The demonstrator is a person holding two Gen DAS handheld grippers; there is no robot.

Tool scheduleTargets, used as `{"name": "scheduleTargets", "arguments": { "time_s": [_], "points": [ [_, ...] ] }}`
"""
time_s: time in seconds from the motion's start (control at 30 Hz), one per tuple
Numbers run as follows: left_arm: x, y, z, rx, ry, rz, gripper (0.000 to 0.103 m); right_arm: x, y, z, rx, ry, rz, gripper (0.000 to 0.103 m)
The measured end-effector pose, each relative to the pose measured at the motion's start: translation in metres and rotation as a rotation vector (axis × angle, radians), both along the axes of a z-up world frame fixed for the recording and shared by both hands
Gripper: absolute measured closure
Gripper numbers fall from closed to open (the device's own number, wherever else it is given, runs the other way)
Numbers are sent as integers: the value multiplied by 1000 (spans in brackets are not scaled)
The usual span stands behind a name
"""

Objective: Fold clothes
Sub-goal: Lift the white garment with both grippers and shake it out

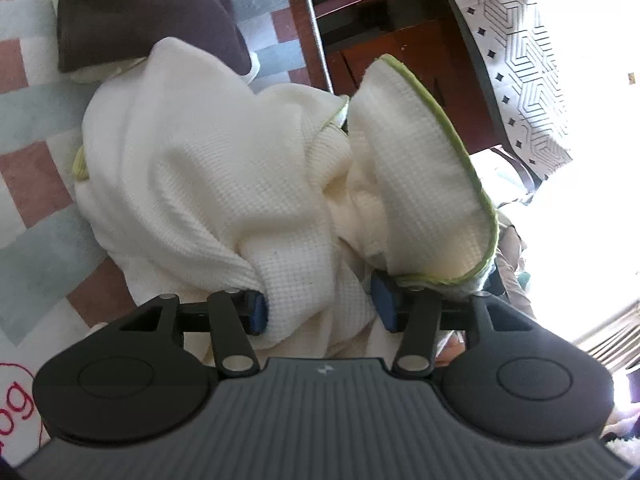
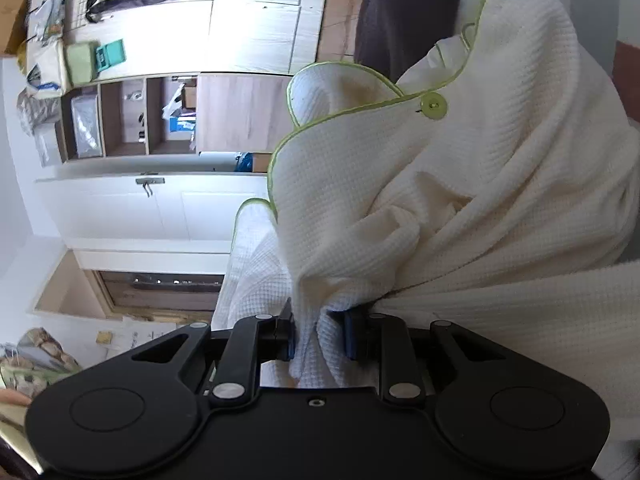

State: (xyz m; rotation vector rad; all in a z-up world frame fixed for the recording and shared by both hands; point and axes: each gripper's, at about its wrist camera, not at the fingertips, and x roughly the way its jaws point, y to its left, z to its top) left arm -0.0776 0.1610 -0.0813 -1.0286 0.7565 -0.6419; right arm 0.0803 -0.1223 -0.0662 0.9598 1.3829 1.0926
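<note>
A cream waffle-knit garment (image 1: pixel 192 168) with green piping hangs bunched over the patterned bedding. My left gripper (image 1: pixel 320 308) is shut on a thick bundle of this cloth, which fills the gap between its blue pads (image 1: pixel 259 312). In the right wrist view the same garment (image 2: pixel 460 200) shows a green button (image 2: pixel 435 106) and a scalloped piped edge. My right gripper (image 2: pixel 319 336) is shut on a pinch of the fabric, lifted above the room floor. A dark brown garment (image 1: pixel 140 12) lies behind the cream one.
A checked quilt (image 1: pixel 36 160) in pink, grey and white lies under the clothes. A dark wooden bed frame (image 1: pixel 400 40) and a geometric-print cloth (image 1: pixel 520 60) stand at the right. Wooden cabinets (image 2: pixel 240 40), shelves and a white door (image 2: pixel 160 208) fill the right wrist background.
</note>
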Motion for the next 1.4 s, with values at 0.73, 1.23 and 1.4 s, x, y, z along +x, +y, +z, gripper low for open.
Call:
{"name": "scheduleTargets", "arguments": {
  "time_s": [0.73, 1.23, 1.4],
  "points": [
    [-112, 162, 104, 152, -70, 282, 54, -33, 230, 82, 49, -5, 357, 77],
    [-184, 268, 284, 492, -360, 637, 54, -59, 382, 245, 453, -484, 554, 81],
    [-236, 238, 262, 810, -240, 741, 35, -79, 356, 219, 424, -655, 564, 71]
  ]
}}
